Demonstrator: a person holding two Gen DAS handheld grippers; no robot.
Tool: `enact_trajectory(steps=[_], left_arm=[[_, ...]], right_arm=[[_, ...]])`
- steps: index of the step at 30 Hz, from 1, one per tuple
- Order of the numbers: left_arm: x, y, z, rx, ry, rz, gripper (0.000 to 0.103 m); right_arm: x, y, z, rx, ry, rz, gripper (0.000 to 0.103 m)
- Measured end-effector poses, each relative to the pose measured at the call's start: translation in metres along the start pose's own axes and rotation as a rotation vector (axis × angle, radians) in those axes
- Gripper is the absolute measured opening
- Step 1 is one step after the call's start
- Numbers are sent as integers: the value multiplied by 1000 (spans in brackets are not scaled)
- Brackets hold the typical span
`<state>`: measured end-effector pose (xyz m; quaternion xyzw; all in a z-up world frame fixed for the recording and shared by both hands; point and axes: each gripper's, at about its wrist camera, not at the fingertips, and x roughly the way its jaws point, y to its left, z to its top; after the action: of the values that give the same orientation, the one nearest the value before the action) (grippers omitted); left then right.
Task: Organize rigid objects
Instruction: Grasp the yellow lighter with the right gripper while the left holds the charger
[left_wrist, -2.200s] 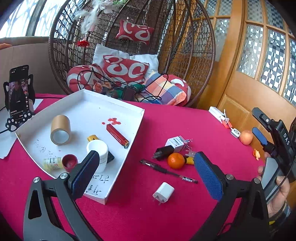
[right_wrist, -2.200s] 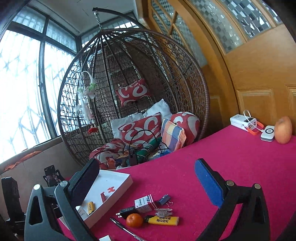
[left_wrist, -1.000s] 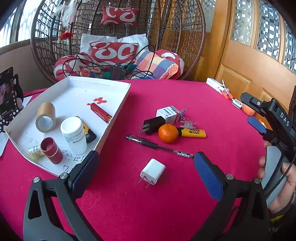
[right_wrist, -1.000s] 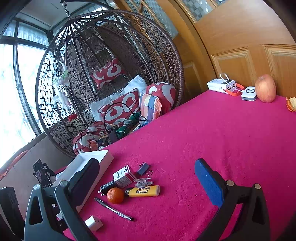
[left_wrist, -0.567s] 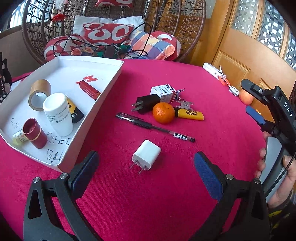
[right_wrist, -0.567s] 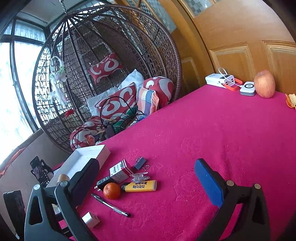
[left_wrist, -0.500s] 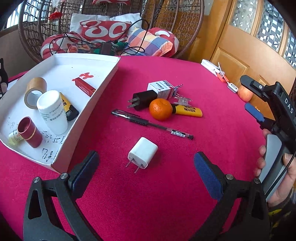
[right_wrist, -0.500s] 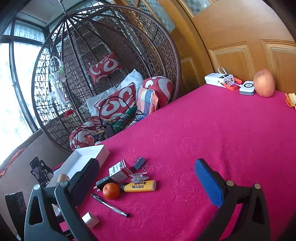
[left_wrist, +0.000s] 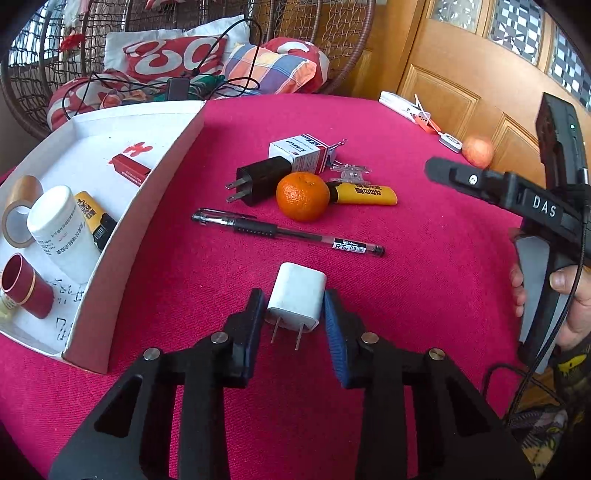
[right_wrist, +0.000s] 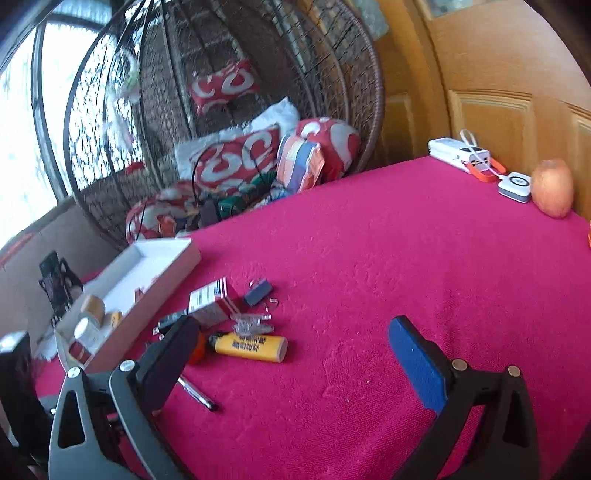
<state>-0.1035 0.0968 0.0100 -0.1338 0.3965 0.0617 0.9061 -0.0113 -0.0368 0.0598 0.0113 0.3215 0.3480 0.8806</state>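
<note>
The left gripper (left_wrist: 293, 310) clamps a white charger (left_wrist: 295, 295) on the red desk (left_wrist: 424, 258). The right gripper (right_wrist: 295, 362) gapes wide. Several items already sit in the tray (left_wrist: 162, 162); pen (left_wrist: 288, 232), black charger (left_wrist: 258, 179) and lighter (left_wrist: 365, 194) remain outside.

In the right wrist view the orange (right_wrist: 197, 350) is hiding almost wholly behind the right hand-held gripper (right_wrist: 299, 365), the pen (right_wrist: 197, 394) is showing only its tip, and the things inside the white tray (right_wrist: 162, 273) are blurring past telling.
</note>
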Motion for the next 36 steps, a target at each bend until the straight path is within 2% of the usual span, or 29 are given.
enact_trajectory(steps=[1, 3, 9, 11, 13, 15, 17, 19, 22, 33, 36], left_arm=[[0, -1, 0, 6, -2, -5, 31], [-2, -3, 0, 12, -7, -7, 30], [-2, -3, 0, 7, -14, -4, 30], [-1, -4, 0, 8, -14, -2, 30], [-1, -5, 0, 10, -16, 1, 30], [-2, -5, 0, 7, -18, 2, 30], [-2, -4, 0, 2, -21, 1, 30], [-3, -4, -1, -3, -23, 0, 30], [-2, -3, 0, -8, -22, -1, 30], [-6, -6, -2, -10, -36, 0, 30], [-9, -7, -3, -6, -50, -4, 30]], right_arm=[[12, 3, 0, -45, 74, 38, 103], [28, 3, -2, -78, 156, 69, 103], [52, 12, 6, -212, 221, 87, 103], [60, 21, 4, -291, 245, 96, 99], [70, 31, 0, -363, 282, 114, 75], [76, 38, -2, -419, 288, 109, 74], [77, 43, -1, -446, 297, 138, 63], [74, 47, -2, -474, 303, 149, 39], [66, 52, -9, -521, 322, 165, 25], [74, 72, -13, -579, 306, 160, 24], [70, 69, -15, -556, 301, 166, 23]])
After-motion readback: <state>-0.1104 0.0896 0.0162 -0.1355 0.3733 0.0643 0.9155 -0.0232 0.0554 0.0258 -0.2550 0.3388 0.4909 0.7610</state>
